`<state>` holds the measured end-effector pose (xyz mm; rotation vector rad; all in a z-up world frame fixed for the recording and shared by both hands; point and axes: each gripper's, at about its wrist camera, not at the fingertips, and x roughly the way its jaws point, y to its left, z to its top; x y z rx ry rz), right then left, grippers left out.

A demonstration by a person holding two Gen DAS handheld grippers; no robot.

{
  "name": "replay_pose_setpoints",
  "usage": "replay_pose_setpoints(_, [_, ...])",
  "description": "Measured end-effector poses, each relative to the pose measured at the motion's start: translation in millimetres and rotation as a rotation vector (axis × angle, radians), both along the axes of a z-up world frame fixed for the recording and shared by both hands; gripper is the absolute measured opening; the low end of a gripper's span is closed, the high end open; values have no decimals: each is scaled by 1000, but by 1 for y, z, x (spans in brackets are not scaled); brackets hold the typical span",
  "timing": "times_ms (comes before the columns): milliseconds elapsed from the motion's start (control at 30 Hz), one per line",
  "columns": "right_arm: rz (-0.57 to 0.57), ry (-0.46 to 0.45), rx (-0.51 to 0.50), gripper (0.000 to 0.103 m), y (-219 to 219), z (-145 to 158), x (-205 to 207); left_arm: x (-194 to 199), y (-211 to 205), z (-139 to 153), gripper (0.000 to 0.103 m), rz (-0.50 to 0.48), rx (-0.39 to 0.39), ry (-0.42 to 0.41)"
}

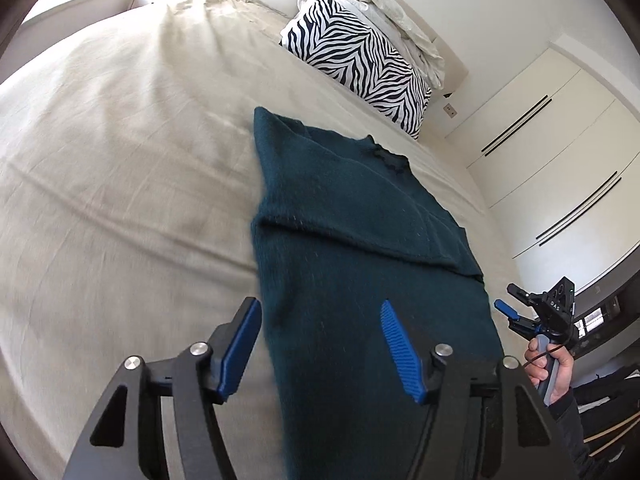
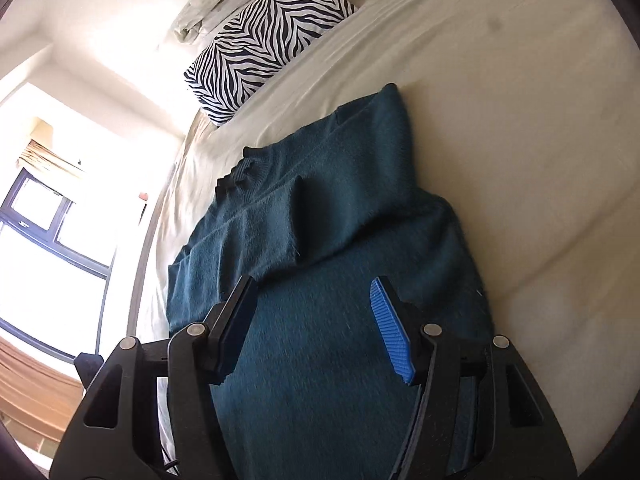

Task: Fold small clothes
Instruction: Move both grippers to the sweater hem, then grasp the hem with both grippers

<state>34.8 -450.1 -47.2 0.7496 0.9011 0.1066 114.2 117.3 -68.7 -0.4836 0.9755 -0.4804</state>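
A dark teal knit sweater (image 1: pixel 360 240) lies flat on the beige bed, both sleeves folded across its chest, collar toward the pillow. My left gripper (image 1: pixel 320 308) is open and empty, hovering over the sweater's lower left part. My right gripper (image 2: pixel 314 284) is open and empty above the sweater (image 2: pixel 340 220) near its lower half. The right gripper also shows in the left wrist view (image 1: pixel 516 306) at the sweater's right side, held by a hand.
A zebra-print pillow (image 1: pixel 360 52) with a crumpled white sheet (image 1: pixel 396 16) on it lies at the head of the bed (image 1: pixel 120 140). White wardrobe doors (image 1: pixel 552 152) stand to the right. A window (image 2: pixel 48 220) shows in the right wrist view.
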Motion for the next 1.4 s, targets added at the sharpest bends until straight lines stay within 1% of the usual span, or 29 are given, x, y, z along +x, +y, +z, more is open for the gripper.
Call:
replay_pose_setpoints(33, [0, 4, -6, 58, -1, 1, -16, -14, 1, -1, 67, -7, -8, 18])
replay_pose_setpoints(100, [11, 23, -31, 58, -2, 2, -48, -41, 4, -1, 67, -11, 5, 44])
replay_pose_setpoints(200, [18, 53, -113, 58, -3, 2, -97, -81, 10, -8, 68, -3, -16, 97])
replay_pose_setpoints(267, [10, 79, -139, 58, -8, -1, -127, -102, 11, -15, 68, -1, -9, 141])
replay_pose_setpoints(367, [-9, 98, -134, 58, -20, -6, -170, -128, 10, -22, 68, -11, -13, 178])
replay_pose_setpoints(533, [-25, 148, -122, 58, -32, -19, -212, -153, 1, -25, 68, -46, -11, 197])
replay_pose_setpoints(667, [-36, 153, -116, 58, -34, -22, -234, -162, -1, -29, 66, -49, -15, 211])
replay_pose_setpoints(733, [-34, 167, -128, 58, -34, -20, -235, -164, -3, -31, 60, -52, -10, 213])
replay_pose_setpoints(900, [-25, 206, -145, 56, -38, -19, -245, -166, -5, -33, 52, -68, -5, 228])
replay_pose_setpoints(967, [-24, 219, -130, 56, -40, -21, -244, -167, -6, -35, 46, -63, -5, 233])
replay_pose_setpoints(1067, [-7, 239, -138, 56, -36, -24, -242, -166, -6, -37, 34, -60, 0, 242])
replay_pose_setpoints(1133, [8, 249, -141, 56, -34, -25, -241, -165, -7, -39, 19, -62, 11, 251])
replay_pose_setpoints(1167, [11, 252, -137, 55, -34, -26, -241, -165, -7, -39, 16, -63, 14, 254])
replay_pose_setpoints(1233, [18, 263, -116, 48, -36, -29, -240, -166, -8, -41, 10, -68, 20, 259])
replay_pose_setpoints(1300, [23, 281, -104, 33, -37, -33, -240, -168, -10, -42, 9, -68, 20, 256])
replay_pose_setpoints(1367, [22, 279, -91, 32, -39, -34, -241, -170, -10, -41, 9, -71, 24, 253])
replay_pose_setpoints(1400, [21, 280, -86, 26, -40, -35, -241, -170, -10, -40, 8, -71, 24, 251])
